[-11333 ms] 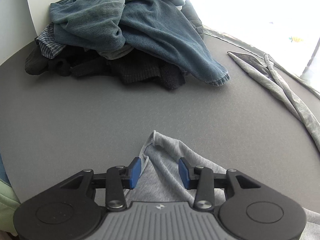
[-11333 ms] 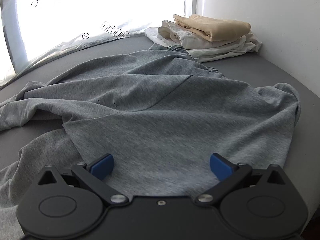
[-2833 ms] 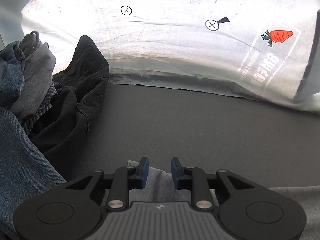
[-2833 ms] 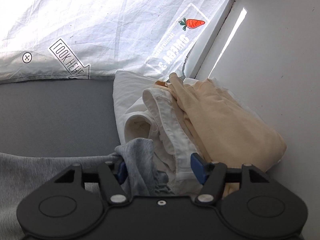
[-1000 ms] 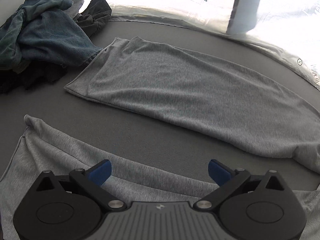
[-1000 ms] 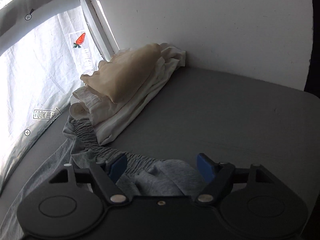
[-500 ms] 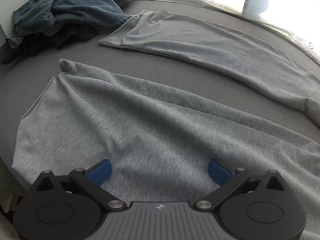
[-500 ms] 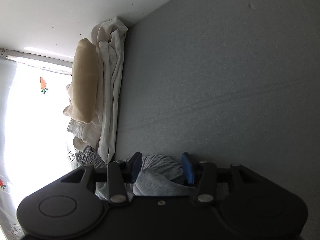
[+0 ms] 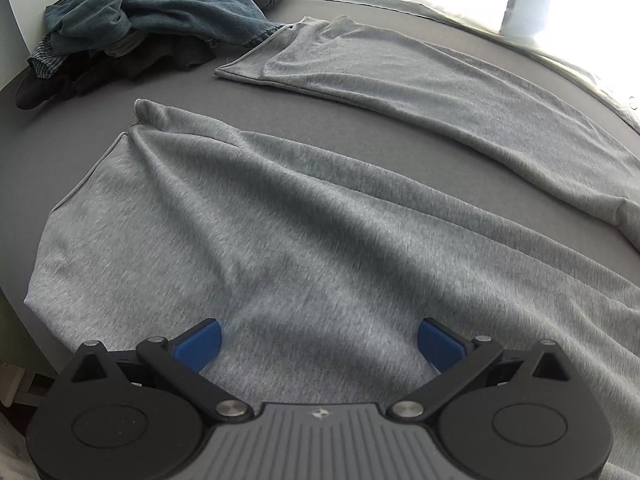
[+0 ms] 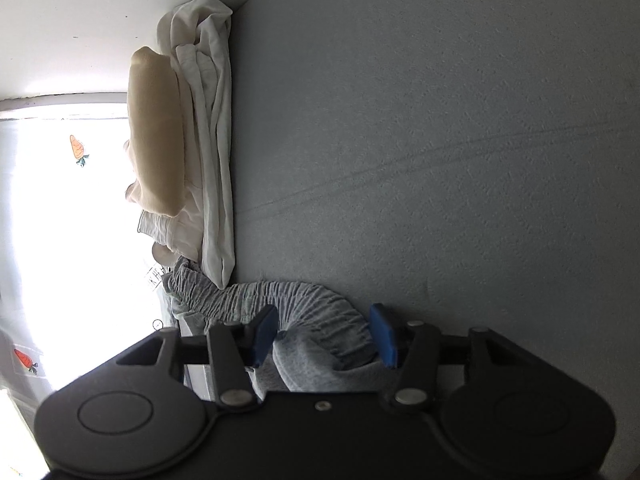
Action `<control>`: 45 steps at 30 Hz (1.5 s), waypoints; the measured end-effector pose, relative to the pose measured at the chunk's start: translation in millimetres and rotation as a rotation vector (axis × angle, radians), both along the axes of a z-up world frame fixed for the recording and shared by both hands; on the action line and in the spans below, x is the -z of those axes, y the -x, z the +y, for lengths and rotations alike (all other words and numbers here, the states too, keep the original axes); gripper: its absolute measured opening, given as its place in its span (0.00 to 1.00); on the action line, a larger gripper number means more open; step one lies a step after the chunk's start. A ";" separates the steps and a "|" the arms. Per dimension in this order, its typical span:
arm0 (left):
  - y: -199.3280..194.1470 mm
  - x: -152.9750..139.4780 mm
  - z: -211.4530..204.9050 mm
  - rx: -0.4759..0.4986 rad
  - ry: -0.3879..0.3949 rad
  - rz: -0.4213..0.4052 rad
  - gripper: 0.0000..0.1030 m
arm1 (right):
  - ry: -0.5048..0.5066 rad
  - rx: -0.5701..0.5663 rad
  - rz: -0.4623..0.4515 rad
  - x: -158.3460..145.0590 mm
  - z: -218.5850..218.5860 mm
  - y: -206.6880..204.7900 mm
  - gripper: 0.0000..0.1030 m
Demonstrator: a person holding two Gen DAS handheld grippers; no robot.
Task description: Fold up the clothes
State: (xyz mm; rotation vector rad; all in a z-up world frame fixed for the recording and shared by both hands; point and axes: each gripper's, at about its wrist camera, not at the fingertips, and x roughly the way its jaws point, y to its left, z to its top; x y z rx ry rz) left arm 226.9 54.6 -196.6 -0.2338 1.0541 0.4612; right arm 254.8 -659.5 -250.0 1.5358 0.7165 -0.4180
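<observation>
Grey sweatpants (image 9: pixel 304 216) lie spread on the dark grey table (image 9: pixel 80 108), one leg near me and the other leg (image 9: pixel 420 84) farther back. My left gripper (image 9: pixel 319 344) is wide open just above the near leg, holding nothing. In the right wrist view, rolled sideways, the pants' gathered elastic waistband (image 10: pixel 304 300) lies between the blue pads of my right gripper (image 10: pixel 324 334). Those jaws stand partly open around the waistband, and the pads do not press it.
A heap of blue denim and dark clothes (image 9: pixel 152 12) sits at the table's far left corner. A stack of folded cream and white clothes (image 10: pixel 180 132) lies against the white wall, next to the waistband. A bright window cloth runs along the back.
My left gripper has drawn back slightly over the near leg, staying open. My right gripper's jaws have opened wider around the waistband.
</observation>
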 end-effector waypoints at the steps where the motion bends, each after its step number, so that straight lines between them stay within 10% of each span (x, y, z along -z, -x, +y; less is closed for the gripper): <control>1: 0.0 0.0 0.0 0.000 0.000 -0.001 1.00 | -0.001 -0.004 0.003 0.2 -0.2 1.0 0.50; 9: 2.4 0.9 0.5 0.005 -0.005 -0.014 1.00 | -0.096 0.010 -0.084 13.8 -7.0 2.6 0.67; 18: 4.4 1.0 1.7 0.009 -0.008 -0.024 1.00 | -0.160 -0.012 -0.132 28.0 -7.0 -15.8 0.52; 22: 5.1 1.3 0.7 0.007 -0.012 -0.029 1.00 | 0.029 -0.102 -0.175 1.0 -2.8 -35.6 0.16; 31: 8.4 2.8 1.5 0.007 -0.024 -0.054 1.00 | 0.831 -0.268 -0.442 -128.8 28.3 -1.4 0.11; 34: 9.0 3.4 -0.3 -0.002 -0.031 -0.063 1.00 | 0.985 -0.417 -0.180 -113.0 31.4 -4.8 0.12; 37: 7.0 2.7 1.7 0.004 -0.024 -0.055 1.00 | 0.898 -0.509 0.104 -69.8 20.5 -13.2 0.12; 42: 4.7 -1.3 8.6 0.024 0.010 -0.035 1.00 | 0.806 -0.393 0.071 -48.8 28.9 11.9 0.57; 45: 14.8 -8.7 18.1 -0.003 0.030 -0.075 1.00 | 0.748 -0.302 0.061 -47.1 39.3 14.8 0.57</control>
